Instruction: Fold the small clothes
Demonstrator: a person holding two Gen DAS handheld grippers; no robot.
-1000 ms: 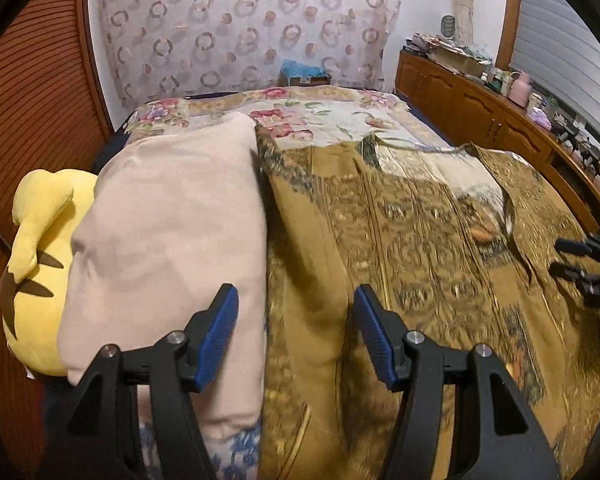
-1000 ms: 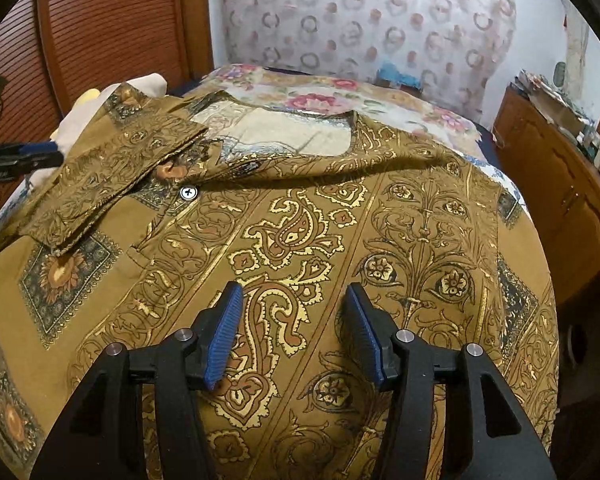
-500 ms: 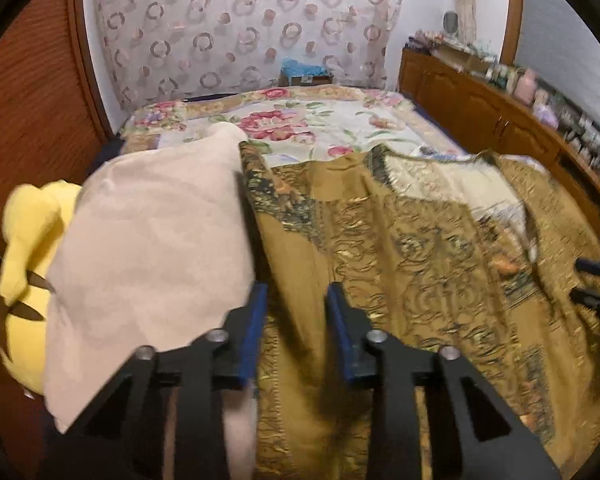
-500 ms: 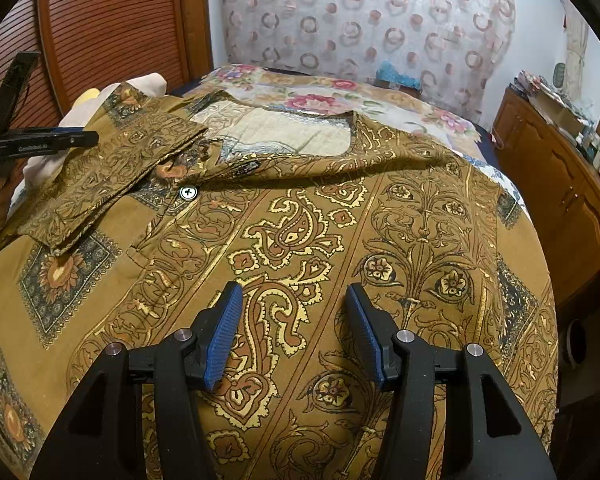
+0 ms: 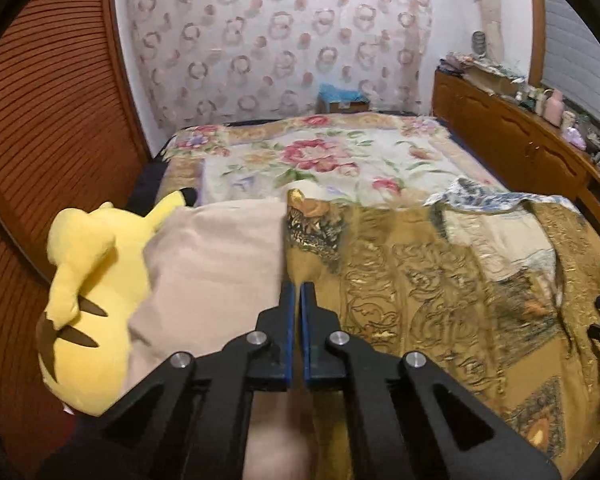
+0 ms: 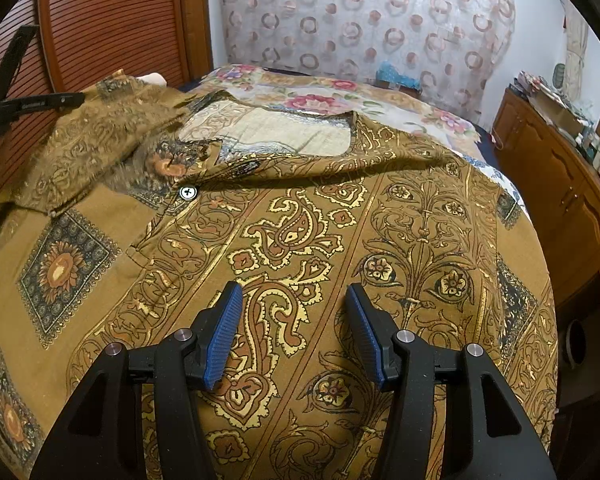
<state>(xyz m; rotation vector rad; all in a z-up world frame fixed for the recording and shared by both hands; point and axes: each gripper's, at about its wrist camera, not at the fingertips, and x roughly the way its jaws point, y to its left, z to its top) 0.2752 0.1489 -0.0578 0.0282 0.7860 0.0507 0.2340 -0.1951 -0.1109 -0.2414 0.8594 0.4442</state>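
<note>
Only my left view shows the yellow plush toy and beige pillow; my right view shows the shirt's button. The patterned shirt lies spread on the bed. My left tool has just closed, pinching the shirt's sleeve edge, tilted downward. My right tool hovers half open above the shirt.

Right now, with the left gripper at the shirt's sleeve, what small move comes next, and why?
Probably carry the sleeve inward across the shirt, making the first fold. The left gripper has just been closing its jaws and now pinches the sleeve's edge, which looks lifted. The right gripper hangs open above the shirt, holding nothing.
</note>
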